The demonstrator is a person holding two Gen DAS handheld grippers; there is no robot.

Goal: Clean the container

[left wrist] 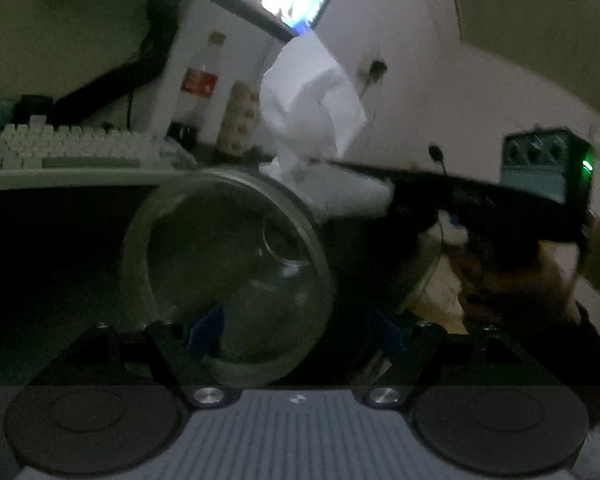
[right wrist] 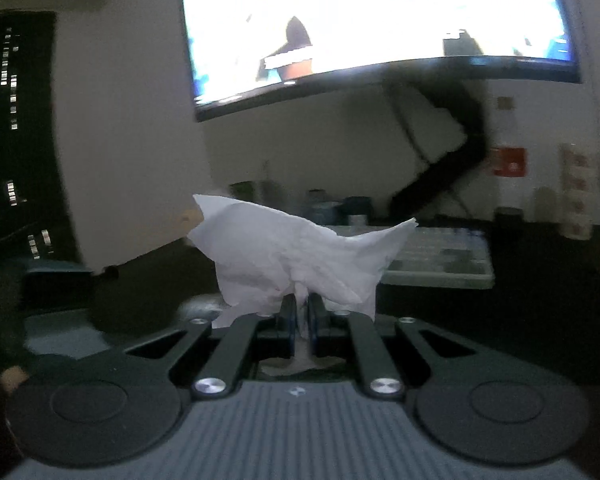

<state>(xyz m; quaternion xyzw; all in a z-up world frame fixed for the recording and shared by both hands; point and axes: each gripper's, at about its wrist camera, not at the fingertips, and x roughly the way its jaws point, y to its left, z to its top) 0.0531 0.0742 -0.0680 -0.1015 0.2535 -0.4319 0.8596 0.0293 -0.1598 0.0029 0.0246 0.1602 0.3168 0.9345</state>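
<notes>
Left wrist: left gripper [left wrist: 296, 330] apparently clamps one glass container [left wrist: 228, 276]; right gripper [right wrist: 302, 320] pinches one tissue [right wrist: 300, 256].

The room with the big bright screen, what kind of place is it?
Probably a desk in a home office or bedroom. A big lit monitor hangs on an arm above a white keyboard, and a small box with knobs sits nearby.

Jar [left wrist: 228, 276] mouth unobstructed (tissue [left wrist: 312, 108] hangs just behind).

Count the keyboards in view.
1. The pale keyboard lies on the dark desk below the monitor, behind the tissue; the left wrist view shows it at far left. Others may be hidden in the dark.
</notes>
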